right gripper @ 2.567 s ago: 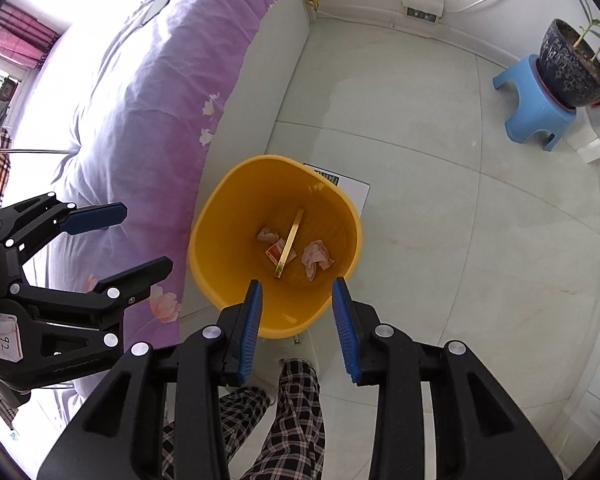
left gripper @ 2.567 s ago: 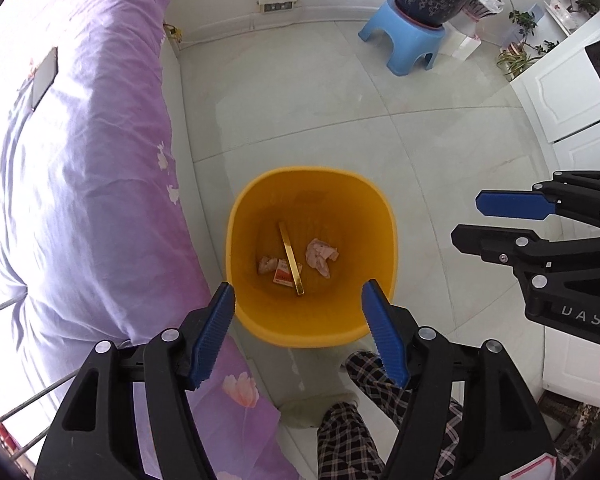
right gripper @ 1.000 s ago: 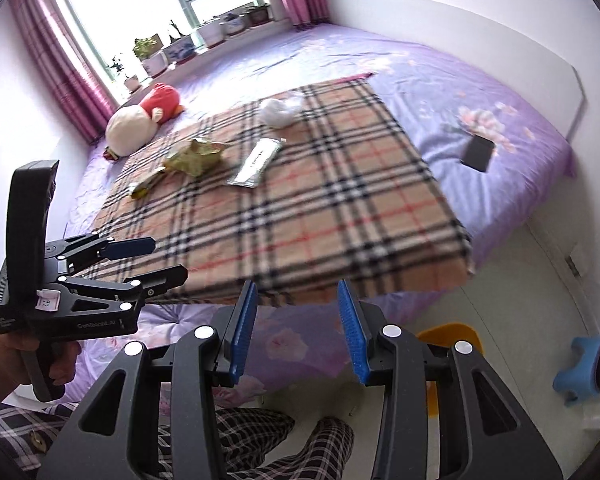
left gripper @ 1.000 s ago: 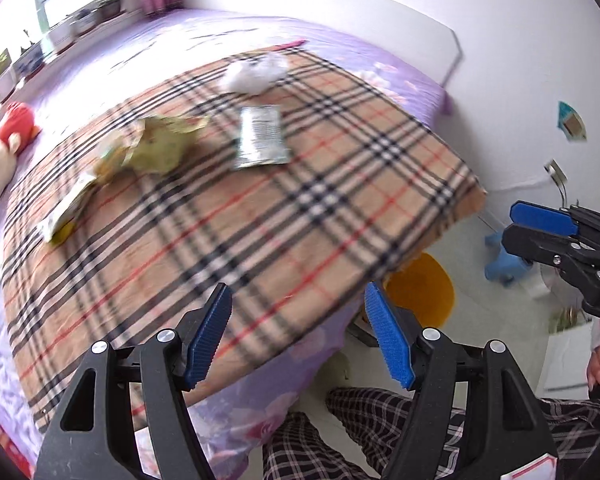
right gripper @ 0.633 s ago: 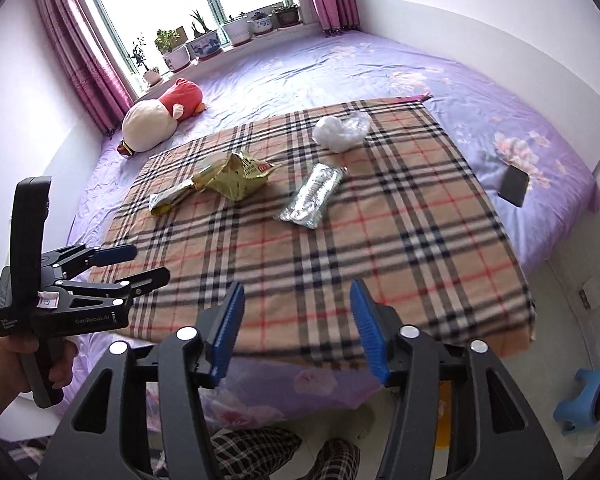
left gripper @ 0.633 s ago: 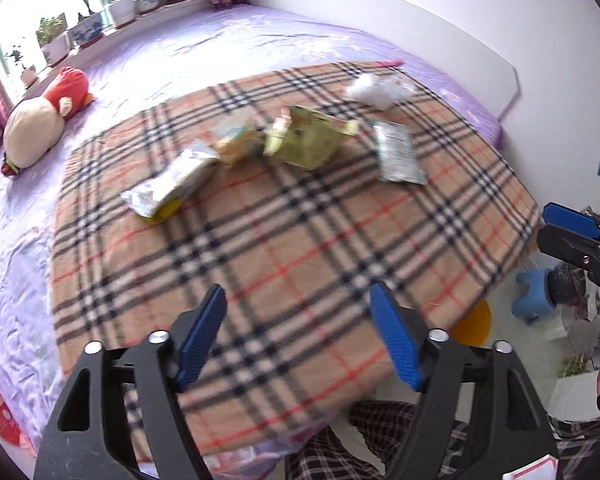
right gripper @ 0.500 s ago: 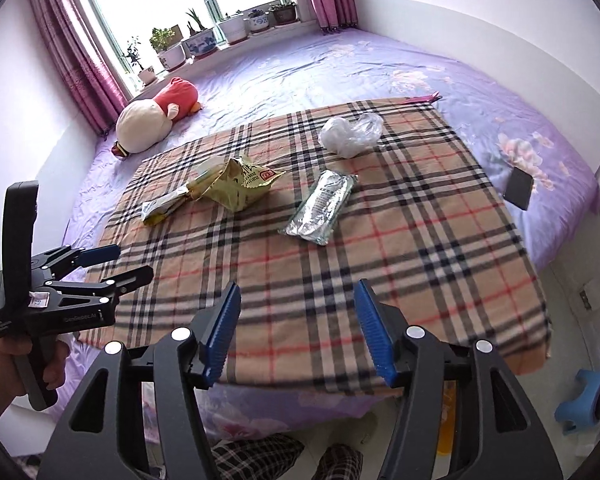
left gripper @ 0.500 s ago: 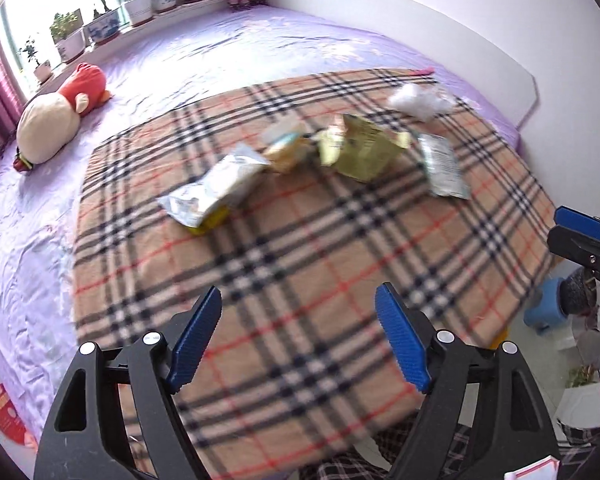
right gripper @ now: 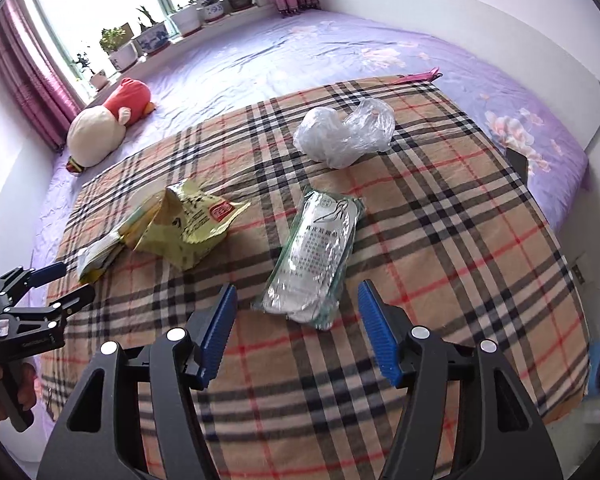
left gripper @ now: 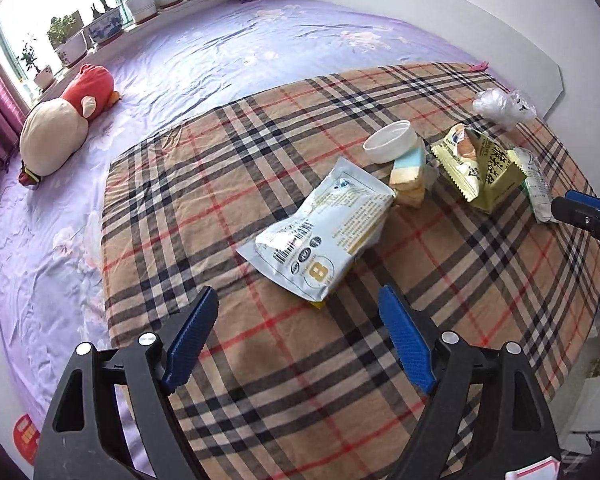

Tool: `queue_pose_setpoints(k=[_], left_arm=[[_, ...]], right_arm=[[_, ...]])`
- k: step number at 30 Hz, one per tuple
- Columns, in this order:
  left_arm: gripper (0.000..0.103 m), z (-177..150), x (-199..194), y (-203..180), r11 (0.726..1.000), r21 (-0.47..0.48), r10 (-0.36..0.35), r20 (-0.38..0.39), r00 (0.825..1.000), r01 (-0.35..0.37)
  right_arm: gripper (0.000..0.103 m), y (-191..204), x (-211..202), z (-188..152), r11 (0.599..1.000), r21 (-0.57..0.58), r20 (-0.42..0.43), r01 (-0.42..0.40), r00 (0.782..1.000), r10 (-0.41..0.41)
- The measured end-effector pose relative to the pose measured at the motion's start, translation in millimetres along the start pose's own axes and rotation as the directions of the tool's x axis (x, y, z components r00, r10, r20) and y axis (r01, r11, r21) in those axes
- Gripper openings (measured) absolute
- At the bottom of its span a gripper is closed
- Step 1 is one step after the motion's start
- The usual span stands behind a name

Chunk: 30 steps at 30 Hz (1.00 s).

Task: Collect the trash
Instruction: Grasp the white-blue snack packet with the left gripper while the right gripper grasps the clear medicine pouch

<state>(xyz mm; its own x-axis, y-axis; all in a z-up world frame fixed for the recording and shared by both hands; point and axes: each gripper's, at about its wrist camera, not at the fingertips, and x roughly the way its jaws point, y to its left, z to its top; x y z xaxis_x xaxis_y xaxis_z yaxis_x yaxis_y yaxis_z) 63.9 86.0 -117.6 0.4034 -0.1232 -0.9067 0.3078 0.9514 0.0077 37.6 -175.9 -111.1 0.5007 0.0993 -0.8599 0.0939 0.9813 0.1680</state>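
Trash lies on a plaid blanket [left gripper: 228,184] on the bed. In the left wrist view a silver-blue snack bag [left gripper: 320,232] lies just ahead of my open, empty left gripper [left gripper: 298,340]. Beyond it are a white lid [left gripper: 390,142], a sponge-like stack [left gripper: 410,174], a yellow-green wrapper [left gripper: 478,168] and a crumpled clear bag [left gripper: 502,106]. In the right wrist view a clear silver packet [right gripper: 318,256] lies right ahead of my open, empty right gripper [right gripper: 296,334]. The yellow-green wrapper [right gripper: 184,224] and the clear bag [right gripper: 344,132] lie beyond it.
A red and cream plush toy [left gripper: 64,120] lies on the purple sheet [left gripper: 220,52] near the window. Potted plants [right gripper: 140,46] line the sill. A dark phone [right gripper: 518,160] lies at the bed's right edge. The left gripper shows at the left edge of the right wrist view [right gripper: 56,286].
Both grippers have swung up from the orange bin on the floor to the bed and moved in closer over the plaid blanket. Both stay open and empty.
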Motion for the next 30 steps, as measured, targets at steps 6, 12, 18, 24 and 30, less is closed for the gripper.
queue_pose_setpoints(k=[6,12,18,24,30], left_arm=[[0.083,18,16,1,0.999,0.052,-0.011,-0.005,1.0,0.011],[0.084,31,29,3,0.998,0.06,-0.033,0.001,0.999,0.033],[0.081,32,31,5,0.999,-0.001,-0.046,0.005,0.999,0.046],[0.061,27,25,-3,0.999,-0.015,-0.042,0.021,0.999,0.043],[0.046,22,20,-8,0.999,-0.018,-0.035,0.029,0.999,0.036]], right_arm=[[0.064,7,15,5,0.999,0.028,-0.006,0.046,0.999,-0.045],[0.064,9,18,3,0.994,0.025,0.009,0.104,0.994,-0.105],[0.064,6,20,6,0.988,0.051,0.035,0.148,0.988,-0.15],[0.043,11,18,0,0.985,0.008,0.043,0.172,0.984,-0.172],[0.029,11,15,-3,0.99,-0.016,0.025,0.139,0.99,-0.139]])
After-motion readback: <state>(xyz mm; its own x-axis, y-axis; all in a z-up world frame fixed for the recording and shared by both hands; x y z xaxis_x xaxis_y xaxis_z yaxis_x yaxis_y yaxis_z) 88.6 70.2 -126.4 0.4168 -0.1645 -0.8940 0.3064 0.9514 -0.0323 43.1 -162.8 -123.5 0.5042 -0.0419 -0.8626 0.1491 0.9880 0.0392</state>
